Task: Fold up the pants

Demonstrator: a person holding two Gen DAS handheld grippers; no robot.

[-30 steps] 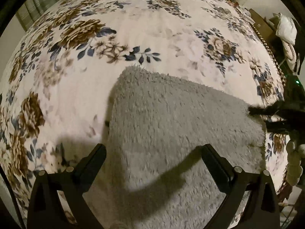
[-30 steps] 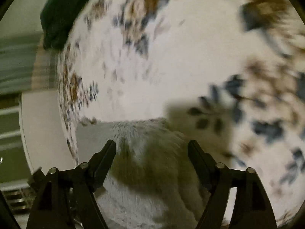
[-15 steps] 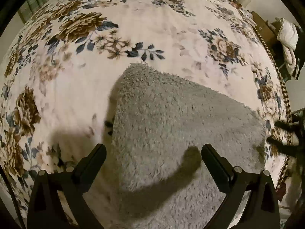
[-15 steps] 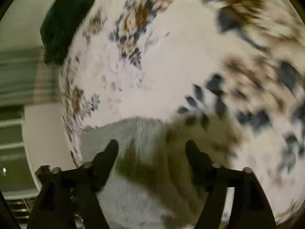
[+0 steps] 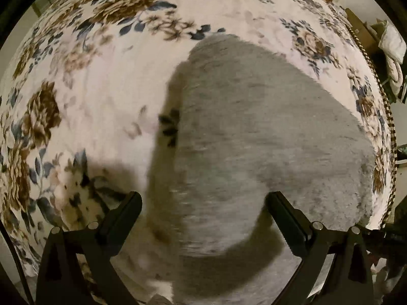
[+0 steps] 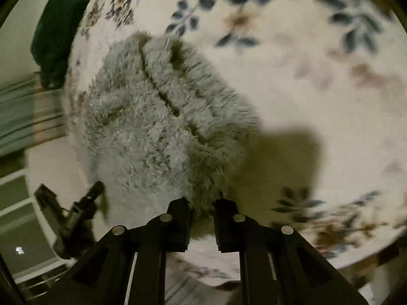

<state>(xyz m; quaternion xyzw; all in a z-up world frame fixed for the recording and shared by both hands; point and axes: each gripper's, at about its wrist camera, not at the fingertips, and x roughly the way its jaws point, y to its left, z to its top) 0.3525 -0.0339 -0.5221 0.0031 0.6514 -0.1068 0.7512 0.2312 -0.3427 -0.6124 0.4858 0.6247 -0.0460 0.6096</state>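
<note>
Grey fluffy pants [image 5: 254, 132] lie folded on a floral bedspread [image 5: 101, 76]. My left gripper [image 5: 203, 216] is open, its jaws wide apart over the near end of the pants, holding nothing. In the right wrist view the pants [image 6: 157, 127] show stacked layers at their edge. My right gripper [image 6: 202, 213] is shut on the near corner of the pants, with fluffy fabric pinched between the jaws. The left gripper's body [image 6: 76, 211] shows at the lower left of the right wrist view.
A dark green garment [image 6: 58, 25] lies at the far edge of the bed. The bed's braided edge [image 5: 386, 117] runs along the right, with white bedding [image 5: 391, 43] and furniture beyond it. A wall and floor lie left of the bed in the right wrist view.
My right gripper has closed from open onto the corner of the pants. My left gripper has moved nearer over the pants and stays open. The pants edge has shifted.
</note>
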